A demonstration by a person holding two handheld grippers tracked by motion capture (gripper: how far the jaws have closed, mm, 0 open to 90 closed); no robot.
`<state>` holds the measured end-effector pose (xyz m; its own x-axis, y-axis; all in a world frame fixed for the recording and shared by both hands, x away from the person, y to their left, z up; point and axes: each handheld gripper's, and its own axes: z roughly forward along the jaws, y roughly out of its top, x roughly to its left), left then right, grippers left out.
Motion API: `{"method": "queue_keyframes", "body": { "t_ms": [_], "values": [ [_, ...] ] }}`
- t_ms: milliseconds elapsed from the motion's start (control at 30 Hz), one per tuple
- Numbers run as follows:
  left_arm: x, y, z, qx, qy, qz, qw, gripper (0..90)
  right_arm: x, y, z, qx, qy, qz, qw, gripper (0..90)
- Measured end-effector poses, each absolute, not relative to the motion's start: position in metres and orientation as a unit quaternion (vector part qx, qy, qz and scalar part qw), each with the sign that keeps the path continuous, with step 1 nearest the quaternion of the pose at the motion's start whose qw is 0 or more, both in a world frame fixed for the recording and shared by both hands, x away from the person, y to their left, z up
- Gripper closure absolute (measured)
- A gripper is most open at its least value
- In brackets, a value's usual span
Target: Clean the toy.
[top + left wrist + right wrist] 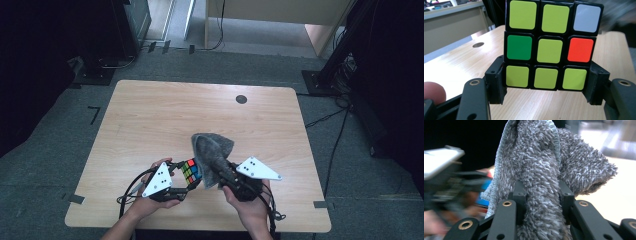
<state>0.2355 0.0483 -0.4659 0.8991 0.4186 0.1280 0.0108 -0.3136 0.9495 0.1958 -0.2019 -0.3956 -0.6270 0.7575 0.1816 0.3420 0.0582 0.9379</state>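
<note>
Rubik's cube (551,45): a three-by-three puzzle cube with black edges, clamped by its lower row between the two black jaws of the left gripper (549,87). The face toward the left gripper view is mostly yellow-green, with one dark green square at middle left, one orange-red at middle right and one pale grey-white at top right. In the high view the cube (190,171) sits near the front edge of the table (150,115), between the two hands and lifted just above the wood; orange, green and blue squares show there. The left gripper (175,182) carries a grey three-cornered plate, and the person's left hand (150,200) wraps it from below. A fingertip shows at the lower left edge of the left gripper view.

Cloth (536,170): grey, shaggy microfibre with a stitched hem, pinched in a bunched fold between the jaws of the right gripper (541,205). The jaws stand narrow, closed on the fabric. In the high view the cloth (212,150) rises up and away from the right gripper (225,175), just beside the cube; whether they touch I cannot tell. The right hand (250,205) holds that gripper.

Table: light wood top with a round dark grommet (241,99) near the far edge.
</note>
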Motion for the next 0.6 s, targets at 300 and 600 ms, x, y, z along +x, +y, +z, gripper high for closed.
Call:
{"method": "queue_keyframes", "body": {
  "t_ms": [300,600],
  "values": [
    [0.233,0.050,-0.463,0.790,0.129,0.180,0.572,33.9,0.200,-0.199,-0.401,0.416,0.715,0.534,0.178,68.3],
    [0.233,0.047,-0.464,0.792,0.126,0.186,0.567,33.9,0.187,-0.183,-0.390,0.367,0.727,0.554,0.170,67.3]
  ]
}}
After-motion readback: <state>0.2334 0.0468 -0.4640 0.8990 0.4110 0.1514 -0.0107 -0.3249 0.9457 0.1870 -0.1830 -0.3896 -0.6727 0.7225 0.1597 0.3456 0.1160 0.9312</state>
